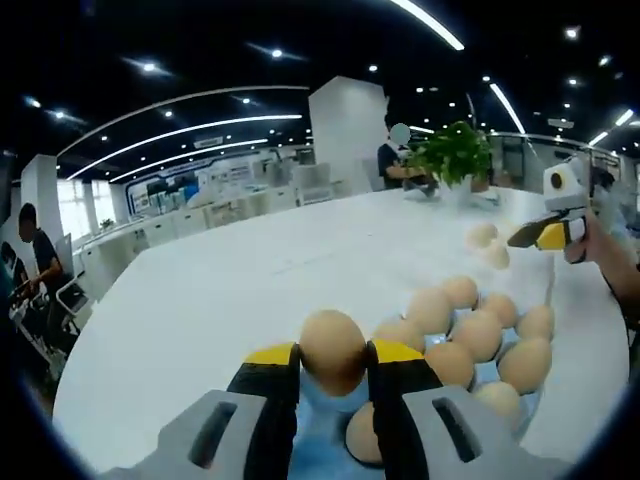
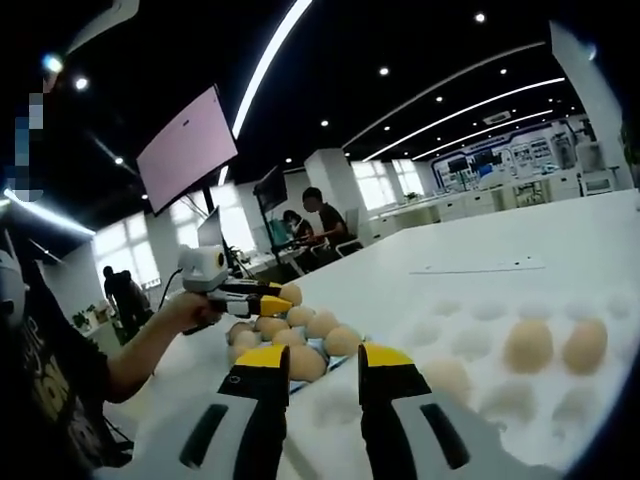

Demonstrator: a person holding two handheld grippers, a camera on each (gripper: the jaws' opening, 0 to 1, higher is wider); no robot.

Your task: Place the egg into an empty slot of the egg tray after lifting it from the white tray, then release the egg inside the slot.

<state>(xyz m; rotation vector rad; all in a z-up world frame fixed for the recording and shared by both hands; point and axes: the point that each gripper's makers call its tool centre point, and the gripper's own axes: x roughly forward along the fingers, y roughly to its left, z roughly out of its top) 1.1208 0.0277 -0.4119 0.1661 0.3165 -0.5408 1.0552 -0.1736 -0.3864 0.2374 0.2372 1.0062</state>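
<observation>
Open-plan office under long ceiling light strips, with a broad white table running away from the camera; desks and seated people at its far edges, a leafy potted plant near the far corner. In the left gripper view, left gripper closed on a brown egg, yellow-tipped jaws pressed against both its sides, long axis upright with the narrower end toward the top. Held above the near end of a blue egg tray, whose slots toward the right edge carry a cluster of brown eggs packed side by side; just below the held egg another egg partly hidden behind the right jaw. Farther off near the right edge, two or three loose eggs blurred on the white tray, and the other gripper reaching in just beside them. In the right gripper view, right gripper with jaws parted and nothing between them, low over a white tray of round dimples; two eggs seated in dimples toward its right edge, a third pale one just right of the right jaw. Beyond the jaws the filled egg tray, and the left gripper held by a hand over its far end with the egg at its tip. Large pink-lit screen hanging above the far left
</observation>
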